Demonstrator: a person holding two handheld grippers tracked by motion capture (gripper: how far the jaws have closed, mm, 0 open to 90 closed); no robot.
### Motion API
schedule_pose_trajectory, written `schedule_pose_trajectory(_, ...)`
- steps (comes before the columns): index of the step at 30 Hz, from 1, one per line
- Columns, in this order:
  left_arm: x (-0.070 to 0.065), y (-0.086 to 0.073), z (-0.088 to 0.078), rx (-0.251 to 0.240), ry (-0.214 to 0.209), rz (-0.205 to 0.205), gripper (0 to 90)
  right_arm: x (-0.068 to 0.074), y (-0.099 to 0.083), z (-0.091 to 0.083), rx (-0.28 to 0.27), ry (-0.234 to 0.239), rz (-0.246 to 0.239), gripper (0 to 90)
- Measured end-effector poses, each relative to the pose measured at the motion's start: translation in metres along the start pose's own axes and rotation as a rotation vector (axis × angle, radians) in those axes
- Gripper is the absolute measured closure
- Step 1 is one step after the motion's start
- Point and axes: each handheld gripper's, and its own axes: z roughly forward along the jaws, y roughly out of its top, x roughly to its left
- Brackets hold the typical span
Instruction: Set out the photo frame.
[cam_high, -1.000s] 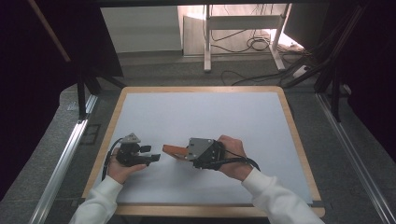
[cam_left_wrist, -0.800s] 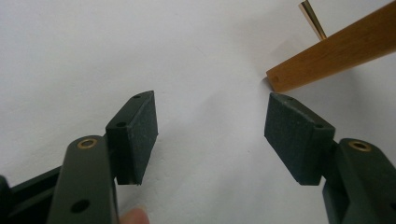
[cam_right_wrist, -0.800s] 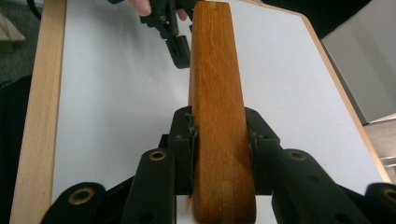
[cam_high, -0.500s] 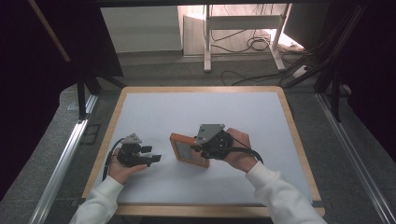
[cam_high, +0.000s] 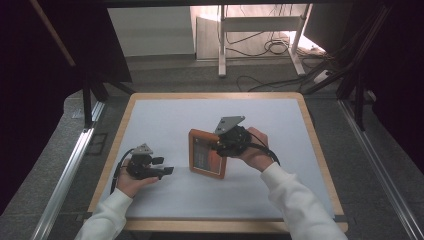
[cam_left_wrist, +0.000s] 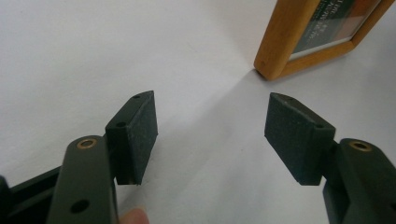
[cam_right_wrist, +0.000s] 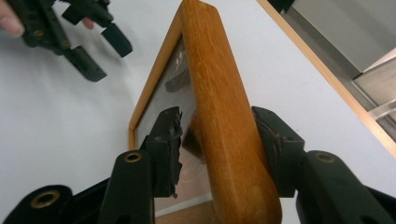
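A wooden picture frame (cam_high: 206, 159) stands on its edge at the middle of the white table mat (cam_high: 150, 115), its glass face toward the person. My right gripper (cam_high: 216, 145) reaches over the frame's top right part. In the right gripper view the frame (cam_right_wrist: 219, 93) sits between the jaws, which have just been opening; the left pad (cam_right_wrist: 168, 144) stands slightly off the glass. My left gripper (cam_high: 167, 171) rests low on the mat to the left, open with nothing in it (cam_left_wrist: 212, 135); the frame's corner (cam_left_wrist: 280, 46) lies just beyond its jaws.
The mat has a wooden border (cam_high: 314, 145) all round. Metal rails (cam_high: 65, 175) run along both sides of the table. Beyond the far edge stands a white rack (cam_high: 260, 30) with cables on the floor.
The frame went from low and tilted in the right gripper to standing upright. The right hand shifted right and its jaws widened. The left hand stayed put.
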Motion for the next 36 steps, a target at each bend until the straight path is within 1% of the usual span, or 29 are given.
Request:
schedule_pose_trajectory(1, 0.0, 0.0, 0.0, 0.0, 0.0, 0.0, 34.1, 0.0, 0.0, 0.0, 0.0, 0.0, 0.0, 53.0)
schedule_pose_trajectory(2, 0.0, 0.0, 0.0, 0.0, 0.0, 0.0, 34.1, -0.003, -0.001, 0.003, 0.0, -0.012, 0.018, 50.5)
schedule_pose_trajectory(3, 0.0, 0.0, 0.0, 0.0, 0.0, 0.001, 34.1, -0.004, -0.001, 0.004, 0.005, -0.021, 0.024, 49.7)
schedule_pose_trajectory(8, 0.0, 0.0, 0.0, 0.0, -0.001, 0.002, 34.1, -0.013, -0.006, 0.011, 0.01, -0.04, 0.054, 45.4)
schedule_pose_trajectory(9, 0.0, 0.0, 0.0, 0.0, -0.001, 0.002, 34.1, -0.014, -0.007, 0.013, 0.012, -0.043, 0.068, 44.6)
schedule_pose_trajectory(12, 0.0, 0.0, 0.0, 0.001, -0.003, 0.002, 34.1, -0.017, -0.009, 0.015, 0.008, -0.038, 0.085, 44.0)
schedule_pose_trajectory(15, -0.001, 0.0, 0.001, 0.001, -0.003, 0.003, 34.1, -0.017, -0.009, 0.015, 0.008, -0.043, 0.081, 42.4)
schedule_pose_trajectory(17, -0.001, 0.0, 0.001, 0.001, -0.001, 0.005, 34.0, -0.015, -0.009, 0.015, 0.006, -0.062, 0.085, 37.2)
schedule_pose_trajectory(18, -0.001, 0.0, 0.001, 0.001, -0.001, 0.005, 34.0, -0.015, -0.009, 0.015, 0.006, -0.062, 0.085, 37.2)
schedule_pose_trajectory(19, -0.001, 0.001, 0.001, -0.003, 0.001, 0.007, 34.0, -0.016, -0.01, 0.01, -0.022, -0.076, 0.104, 33.2)
schedule_pose_trajectory(21, -0.002, 0.001, 0.001, -0.007, 0.007, 0.012, 34.1, -0.016, -0.011, 0.003, -0.049, -0.088, 0.133, 29.5)
schedule_pose_trajectory(24, -0.004, 0.003, 0.002, -0.009, 0.017, 0.02, 35.1, -0.015, -0.018, -0.01, -0.089, -0.094, 0.175, 25.7)
schedule_pose_trajectory(26, -0.005, 0.004, 0.004, -0.005, 0.023, 0.027, 35.4, -0.014, -0.025, -0.02, -0.109, -0.096, 0.203, 24.4)
schedule_pose_trajectory(30, -0.01, 0.008, 0.009, 0.003, 0.032, 0.046, 35.6, -0.009, -0.048, -0.039, -0.153, -0.081, 0.255, 23.8)
schedule_pose_trajectory(34, -0.012, 0.012, 0.015, 0.006, 0.037, 0.057, 35.4, -0.002, -0.077, -0.053, -0.17, -0.082, 0.3, 23.8)
schedule_pose_trajectory(36, -0.013, 0.014, 0.017, 0.002, 0.04, 0.051, 35.8, 0.002, -0.091, -0.057, -0.176, -0.078, 0.328, 23.8)
